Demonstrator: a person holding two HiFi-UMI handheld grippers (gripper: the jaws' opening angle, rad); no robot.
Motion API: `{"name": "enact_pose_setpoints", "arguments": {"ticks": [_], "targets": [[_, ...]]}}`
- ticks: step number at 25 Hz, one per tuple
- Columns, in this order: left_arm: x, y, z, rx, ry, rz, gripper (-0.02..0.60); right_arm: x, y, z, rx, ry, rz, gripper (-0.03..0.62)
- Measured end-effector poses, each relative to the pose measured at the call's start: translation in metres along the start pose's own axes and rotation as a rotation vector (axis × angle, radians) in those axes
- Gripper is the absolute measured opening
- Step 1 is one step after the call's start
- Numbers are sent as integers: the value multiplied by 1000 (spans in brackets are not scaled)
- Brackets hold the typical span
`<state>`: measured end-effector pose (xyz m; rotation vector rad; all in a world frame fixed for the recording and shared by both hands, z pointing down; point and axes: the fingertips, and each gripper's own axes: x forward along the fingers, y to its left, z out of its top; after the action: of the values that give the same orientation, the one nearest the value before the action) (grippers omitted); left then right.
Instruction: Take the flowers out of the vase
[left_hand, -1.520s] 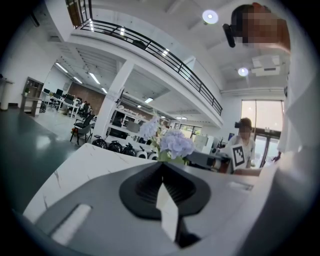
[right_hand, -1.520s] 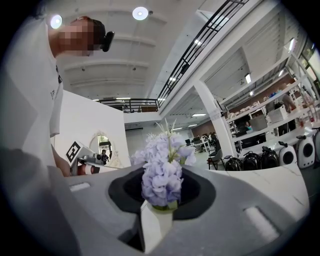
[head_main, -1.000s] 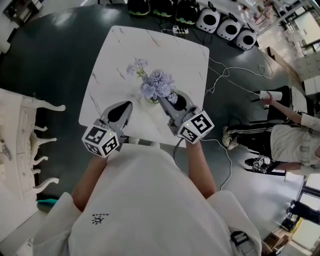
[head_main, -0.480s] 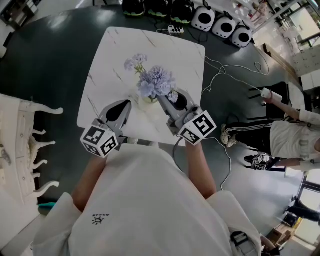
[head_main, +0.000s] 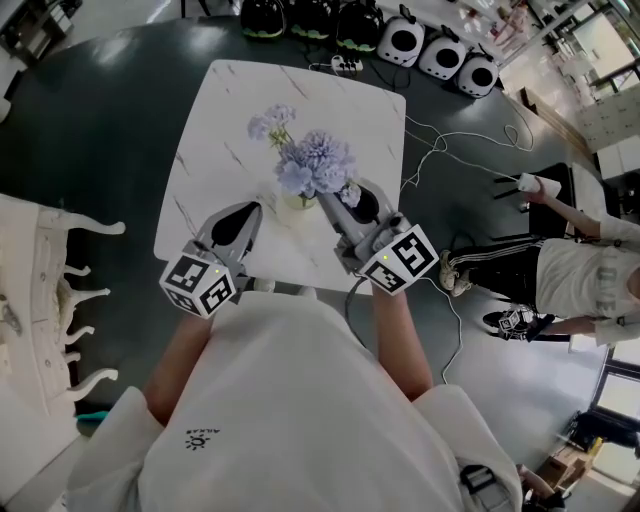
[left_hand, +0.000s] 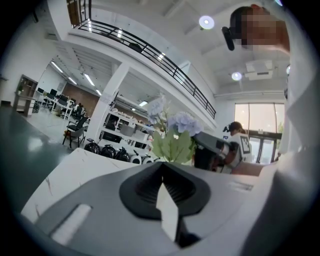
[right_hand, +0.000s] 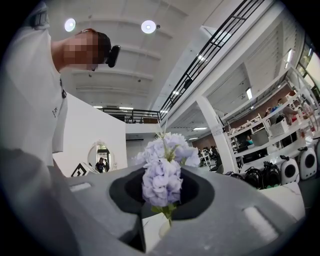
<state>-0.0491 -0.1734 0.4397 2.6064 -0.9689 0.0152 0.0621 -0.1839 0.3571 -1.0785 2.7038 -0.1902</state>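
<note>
R hand-held gripper (head_main: 330, 200): jaws closed on stem of pale lilac artificial flower bunch (head_main: 315, 165), blooms just above jaws. Bunch sits over small pale vase (head_main: 297, 201), approx. mid white marble-pattern desk (head_main: 215, 120). L hand-held gripper (head_main: 248, 210): jaws together, empty, near desk's front edge, apart from vase.

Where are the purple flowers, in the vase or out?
In the vase: the flowers stand upright over the vase. The right gripper pinches one stem; whether its end has left, cannot tell.
</note>
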Motion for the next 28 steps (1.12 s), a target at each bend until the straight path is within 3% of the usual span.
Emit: {"name": "enact_pose_setpoints", "arguments": {"ticks": [28], "targets": [[15, 0, 23, 16, -26, -56, -12, 15, -4, 86, -44, -180, -5, 83]]}}
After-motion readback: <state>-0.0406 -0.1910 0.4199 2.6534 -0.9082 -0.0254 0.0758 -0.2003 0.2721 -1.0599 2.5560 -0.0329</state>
